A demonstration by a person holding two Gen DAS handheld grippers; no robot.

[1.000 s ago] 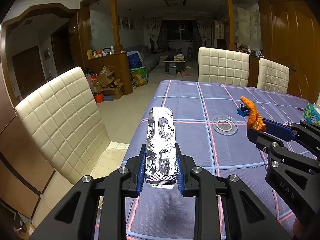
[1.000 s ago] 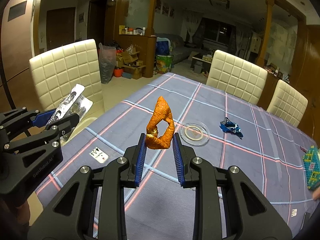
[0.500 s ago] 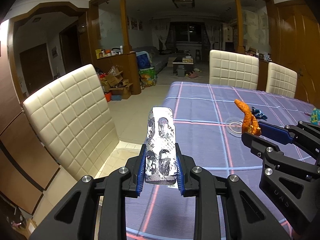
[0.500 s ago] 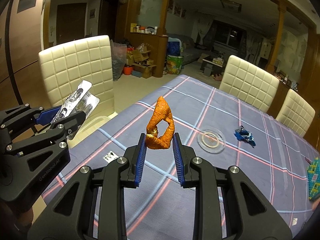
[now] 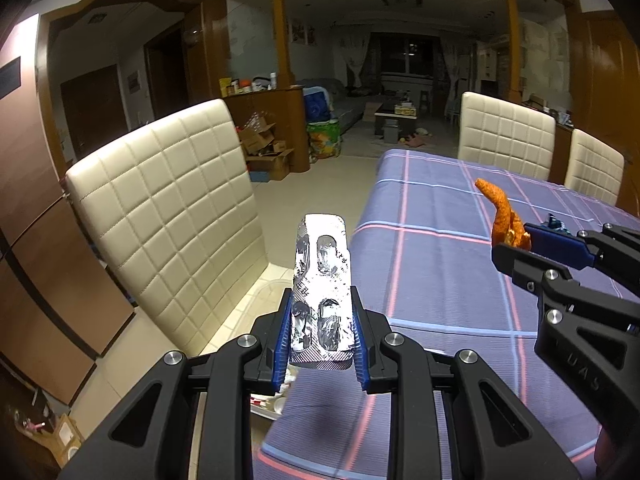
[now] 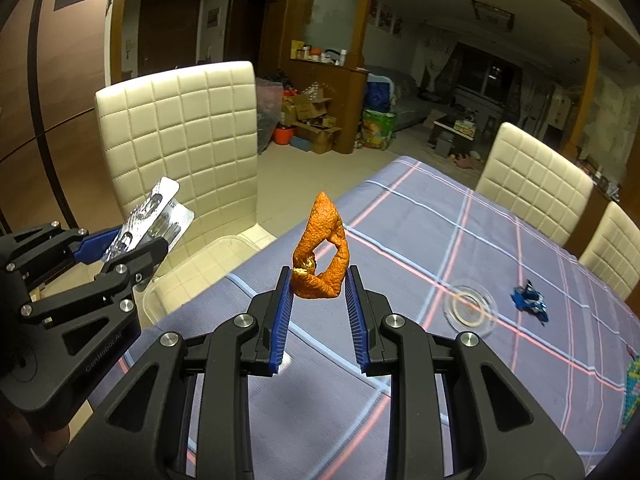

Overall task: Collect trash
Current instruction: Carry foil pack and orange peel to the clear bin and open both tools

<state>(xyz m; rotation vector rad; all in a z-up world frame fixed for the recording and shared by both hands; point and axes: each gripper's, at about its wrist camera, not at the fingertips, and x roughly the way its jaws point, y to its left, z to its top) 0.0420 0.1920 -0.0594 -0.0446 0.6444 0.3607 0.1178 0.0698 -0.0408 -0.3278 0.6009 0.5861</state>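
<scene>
My left gripper (image 5: 322,332) is shut on a silver empty pill blister pack (image 5: 322,280), held upright over the table's left edge. It also shows in the right wrist view (image 6: 154,216). My right gripper (image 6: 318,292) is shut on a curled orange peel (image 6: 322,258), held above the table; the peel shows in the left wrist view (image 5: 502,216) too. A clear plastic bin (image 6: 192,276) stands on the floor beside the table, below the left gripper. A crumpled blue wrapper (image 6: 528,298) lies on the table at the right.
The table has a purple plaid cloth (image 6: 440,248). A clear glass coaster (image 6: 470,306) lies near the wrapper. A cream quilted chair (image 5: 168,216) stands by the table's left side, two more (image 5: 504,136) at the far side. Boxes clutter the floor beyond.
Both grippers have moved back and to the left toward the table's edge, each keeping its item. The bin on the floor has come into the right wrist view.
</scene>
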